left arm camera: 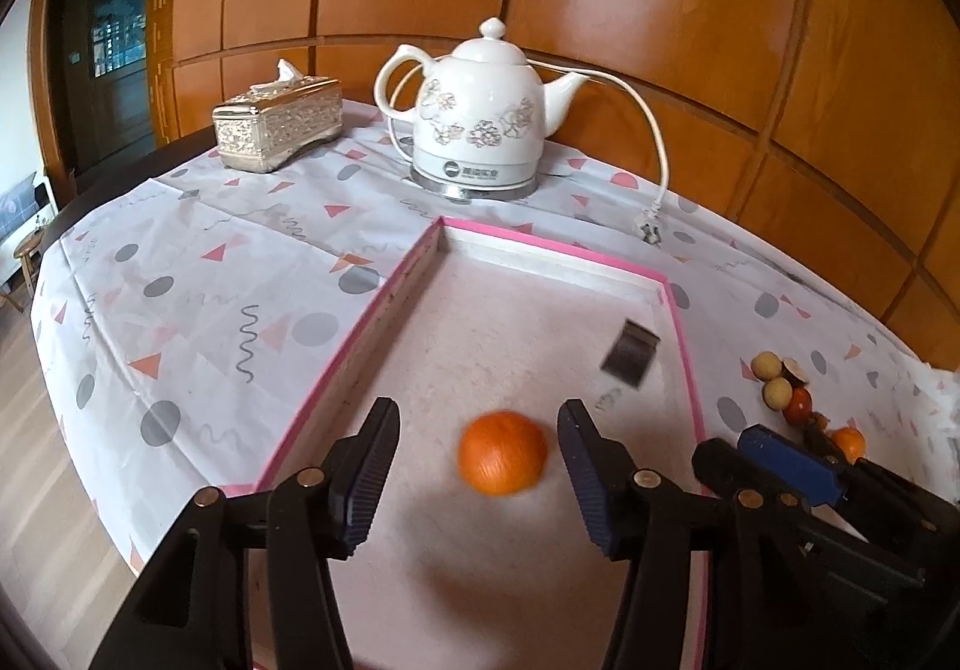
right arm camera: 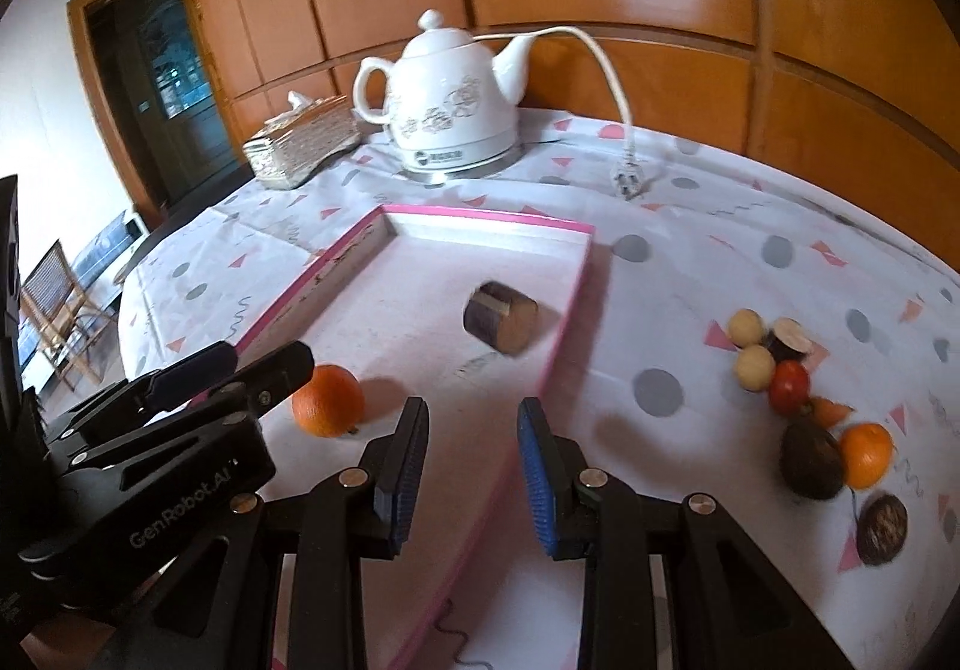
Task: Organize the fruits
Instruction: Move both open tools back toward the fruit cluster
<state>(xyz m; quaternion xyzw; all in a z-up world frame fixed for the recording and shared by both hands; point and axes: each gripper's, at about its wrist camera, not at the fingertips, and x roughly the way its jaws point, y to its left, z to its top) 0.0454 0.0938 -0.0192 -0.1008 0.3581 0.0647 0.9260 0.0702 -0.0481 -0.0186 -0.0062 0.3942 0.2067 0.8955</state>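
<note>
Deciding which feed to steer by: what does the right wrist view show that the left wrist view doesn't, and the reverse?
Right wrist only: the rest of the loose fruit pile on the tablecloth, namely an avocado, a dark brown round fruit, and the second orange in full.

Left wrist only: the orange centred between the open left gripper, not touching either finger.

Both: pink-rimmed tray, dark cut piece in it, white kettle, tissue box, and the open right gripper.

Both wrist views look down close, sharing the tray (left arm camera: 681, 322).
</note>
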